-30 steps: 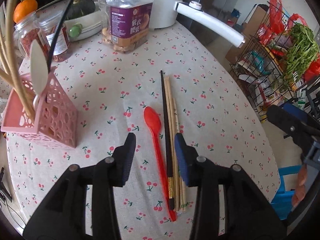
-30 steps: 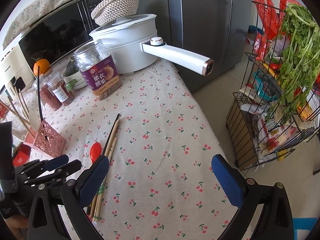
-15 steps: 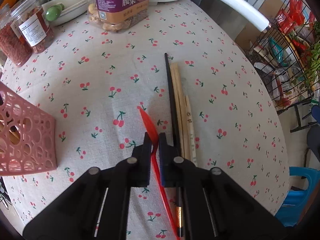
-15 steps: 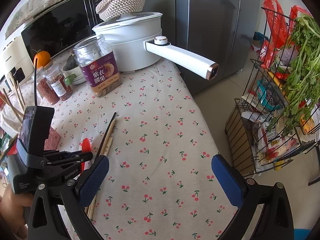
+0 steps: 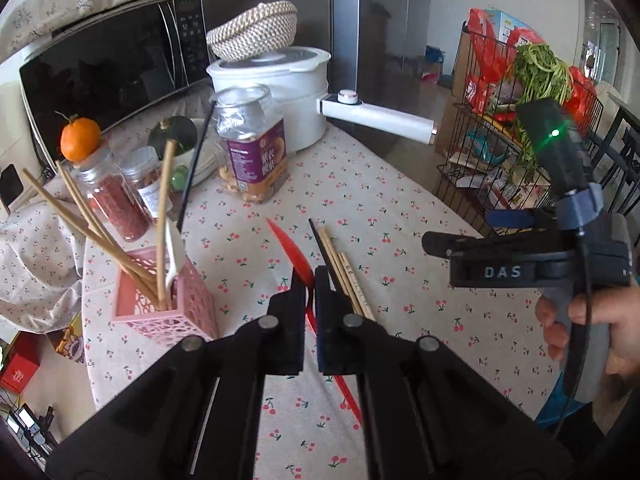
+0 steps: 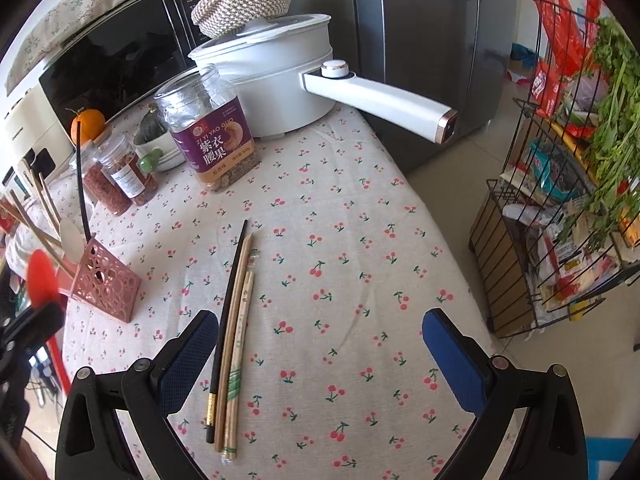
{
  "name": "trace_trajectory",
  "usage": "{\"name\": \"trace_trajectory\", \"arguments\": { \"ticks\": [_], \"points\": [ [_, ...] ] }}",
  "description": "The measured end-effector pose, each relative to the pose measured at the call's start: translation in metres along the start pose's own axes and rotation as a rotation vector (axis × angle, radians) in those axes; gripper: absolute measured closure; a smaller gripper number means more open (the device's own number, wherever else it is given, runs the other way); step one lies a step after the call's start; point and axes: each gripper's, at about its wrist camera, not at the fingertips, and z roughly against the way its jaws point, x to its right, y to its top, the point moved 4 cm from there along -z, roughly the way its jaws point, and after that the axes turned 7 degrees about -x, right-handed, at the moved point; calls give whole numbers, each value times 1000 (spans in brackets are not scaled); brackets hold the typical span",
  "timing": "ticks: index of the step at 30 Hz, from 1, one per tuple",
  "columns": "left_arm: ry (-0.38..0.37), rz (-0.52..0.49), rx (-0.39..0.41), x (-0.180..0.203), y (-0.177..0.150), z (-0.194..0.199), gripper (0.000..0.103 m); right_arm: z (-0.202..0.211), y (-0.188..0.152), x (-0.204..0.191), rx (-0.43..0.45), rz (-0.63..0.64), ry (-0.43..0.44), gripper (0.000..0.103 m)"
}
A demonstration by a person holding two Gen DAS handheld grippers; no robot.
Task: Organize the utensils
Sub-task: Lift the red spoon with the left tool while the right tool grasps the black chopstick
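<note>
Red spoon lifted, bound for the pink holder

Pink holder (image 5: 168, 312) sits at nine o'clock; left gripper (image 5: 309, 296), clamped on the red spoon (image 5: 294, 246), must tip it in. Right gripper (image 6: 316, 360) gapes empty over chopsticks (image 6: 236, 320).

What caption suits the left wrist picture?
Left gripper shut on a red plastic spoon, lifted beside a pink perforated utensil holder.

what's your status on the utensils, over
Left gripper shut on red spoon, lifted clear of table. Right gripper open, empty, over chopsticks. Pink holder close, path clear.
</note>
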Motion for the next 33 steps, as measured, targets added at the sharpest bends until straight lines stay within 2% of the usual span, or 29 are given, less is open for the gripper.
{"name": "trace_trajectory", "arguments": {
  "ticks": [1, 4, 6, 7, 8, 11, 15, 19, 29, 33],
  "points": [
    [2, 3, 23, -5, -1, 8, 98, -4, 0, -1, -16, -17, 21, 5],
    [28, 4, 88, -18, -6, 30, 98, -18, -1, -8, -50, -41, 47, 24],
    [48, 11, 143, -29, -12, 42, 98, -27, -1, -16, -66, -38, 64, 46],
    [60, 21, 173, -33, -15, 49, 98, -32, 0, -21, -73, -31, 78, 52],
    [65, 35, 189, -38, -16, 51, 98, -38, 0, -26, -83, -23, 93, 65],
    [53, 83, 204, -52, -14, 59, 98, -53, 3, -45, -99, 24, 107, 83],
    [66, 111, 229, -68, -17, 65, 98, -71, 12, -66, -99, 55, 125, 86],
    [54, 125, 218, -78, -18, 60, 98, -93, 20, -80, -118, 29, 158, 88],
    [55, 161, 195, -96, -24, 55, 98, -129, 26, -93, -175, 37, 56, 88],
    [69, 161, 194, -97, -25, 54, 98, -134, 30, -102, -167, 103, -36, 91]
  ]
}}
